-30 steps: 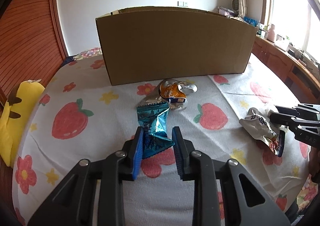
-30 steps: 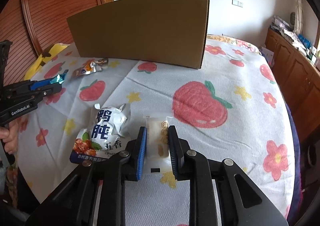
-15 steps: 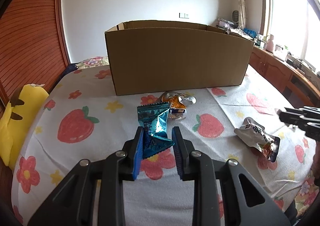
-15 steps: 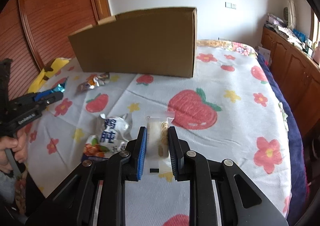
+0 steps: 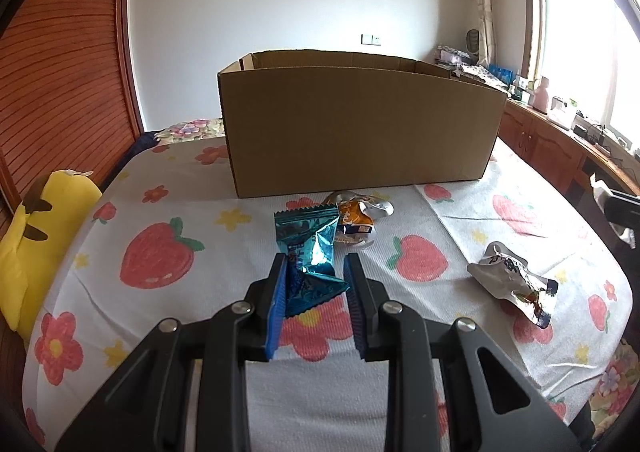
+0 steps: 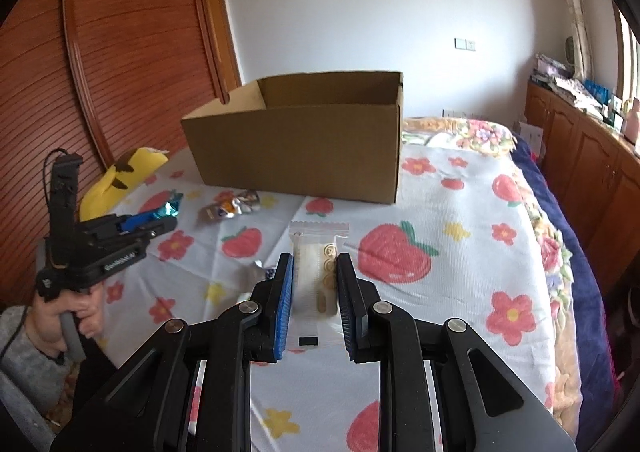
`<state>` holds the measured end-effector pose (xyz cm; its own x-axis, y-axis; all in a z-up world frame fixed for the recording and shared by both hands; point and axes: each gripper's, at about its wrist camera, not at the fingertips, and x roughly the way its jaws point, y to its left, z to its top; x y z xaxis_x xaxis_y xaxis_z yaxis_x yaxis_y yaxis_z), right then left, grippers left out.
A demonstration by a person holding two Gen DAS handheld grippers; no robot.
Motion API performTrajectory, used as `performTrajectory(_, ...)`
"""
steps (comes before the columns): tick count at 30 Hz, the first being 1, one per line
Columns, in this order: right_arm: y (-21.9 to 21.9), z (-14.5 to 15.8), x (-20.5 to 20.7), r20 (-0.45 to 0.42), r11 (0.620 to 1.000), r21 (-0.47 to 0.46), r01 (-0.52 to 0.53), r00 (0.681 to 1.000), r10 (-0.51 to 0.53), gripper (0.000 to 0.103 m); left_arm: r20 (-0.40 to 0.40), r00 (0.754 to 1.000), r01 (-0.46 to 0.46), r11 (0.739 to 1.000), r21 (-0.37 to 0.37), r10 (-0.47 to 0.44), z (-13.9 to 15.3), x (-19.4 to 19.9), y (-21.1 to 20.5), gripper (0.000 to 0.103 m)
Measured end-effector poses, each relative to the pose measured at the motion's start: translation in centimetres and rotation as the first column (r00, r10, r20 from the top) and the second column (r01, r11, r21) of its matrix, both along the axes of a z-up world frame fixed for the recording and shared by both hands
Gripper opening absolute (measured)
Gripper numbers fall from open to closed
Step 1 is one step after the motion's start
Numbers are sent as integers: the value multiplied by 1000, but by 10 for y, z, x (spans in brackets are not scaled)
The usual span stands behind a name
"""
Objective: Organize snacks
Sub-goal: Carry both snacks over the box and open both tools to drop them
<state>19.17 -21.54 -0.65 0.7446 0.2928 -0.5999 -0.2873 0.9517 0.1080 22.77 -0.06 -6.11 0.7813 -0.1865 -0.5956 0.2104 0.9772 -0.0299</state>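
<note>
Two packets held: left gripper [image 5: 314, 294] clamped on the crumpled blue packet [image 5: 310, 252], right gripper [image 6: 314, 298] on the clear biscuit packet [image 6: 320, 272], both above the bedspread [image 6: 460, 292], short of the cardboard box [image 6: 304, 147]. Risk: slick wrappers, pinched by one end, slipping free before reaching it.

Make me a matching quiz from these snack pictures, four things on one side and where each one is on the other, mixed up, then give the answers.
Things:
1. teal foil packet
2. clear biscuit packet
3. orange and silver packet
4. cardboard box

Places:
A. lying on the bedspread right in front of the box
B. in the right gripper
C. standing open at the far end of the bedspread
D. in the left gripper

Pairs: 1-D, 2-B, 3-A, 4-C
</note>
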Motion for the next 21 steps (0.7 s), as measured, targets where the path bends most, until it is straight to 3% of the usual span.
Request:
performTrajectory(8, 8, 10, 0, 22, 1000, -17, -20, 1000, 20, 19, 23, 1000, 9, 1000, 2, -9, 7, -4, -2, 26)
performTrajectory(12, 13, 16, 5, 36, 999, -32, -34, 999, 36, 19, -3, 1000, 20, 998, -59, -20, 14, -1, 3, 26)
performTrajectory(15, 16, 22, 13, 49, 998, -43, -46, 998, 48, 19, -1, 1000, 30, 996, -89, -30, 27, 2, 4, 26)
performTrajectory(21, 22, 35, 34, 78, 996, -52, -68, 994, 72, 20, 57, 996, 71, 995, -63, -68, 62, 13, -5, 26)
